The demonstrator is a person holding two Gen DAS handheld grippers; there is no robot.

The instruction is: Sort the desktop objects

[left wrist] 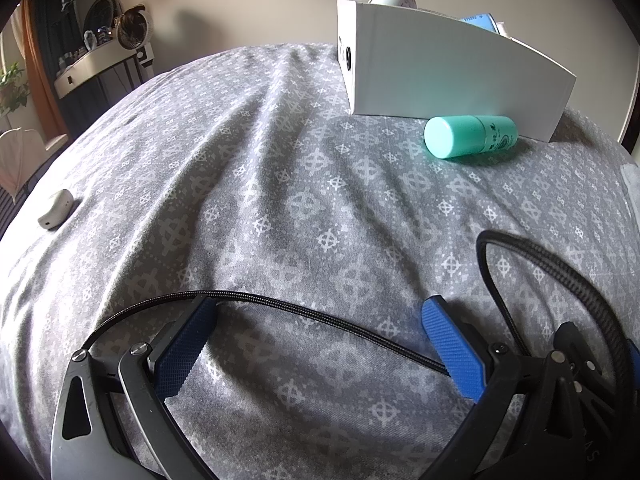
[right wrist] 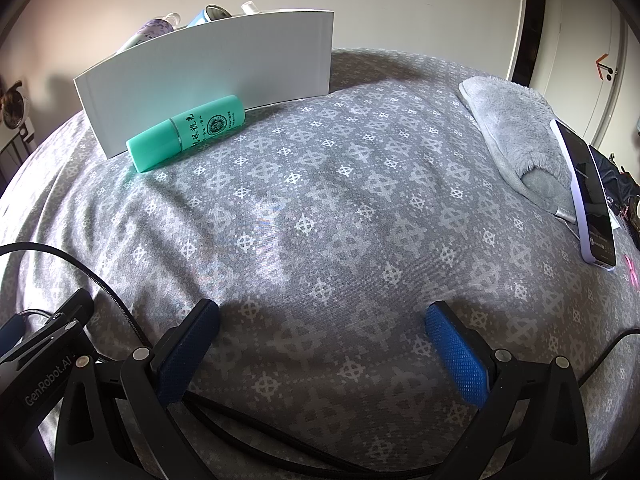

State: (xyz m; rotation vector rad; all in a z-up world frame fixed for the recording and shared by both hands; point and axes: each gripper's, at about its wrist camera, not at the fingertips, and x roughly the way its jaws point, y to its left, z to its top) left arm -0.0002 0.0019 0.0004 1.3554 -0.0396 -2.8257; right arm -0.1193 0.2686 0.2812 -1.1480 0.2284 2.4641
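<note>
A mint-green tube [left wrist: 470, 136] lies on its side against the front wall of a white box [left wrist: 452, 76]; both also show in the right wrist view, the tube [right wrist: 188, 136] and the box [right wrist: 208, 76]. Several items stick up inside the box, among them a purple bottle [right wrist: 154, 28]. A small white earbud case [left wrist: 56, 208] lies far left. My left gripper [left wrist: 320, 312] is open and empty, low over the grey patterned cloth. My right gripper [right wrist: 322, 316] is open and empty, well short of the tube.
A grey fluffy towel [right wrist: 516, 132] and a phone [right wrist: 588, 196] lie at the right edge. Black braided cables [left wrist: 320, 318] cross in front of my left gripper. A shelf with clutter [left wrist: 100, 56] stands beyond the table at far left.
</note>
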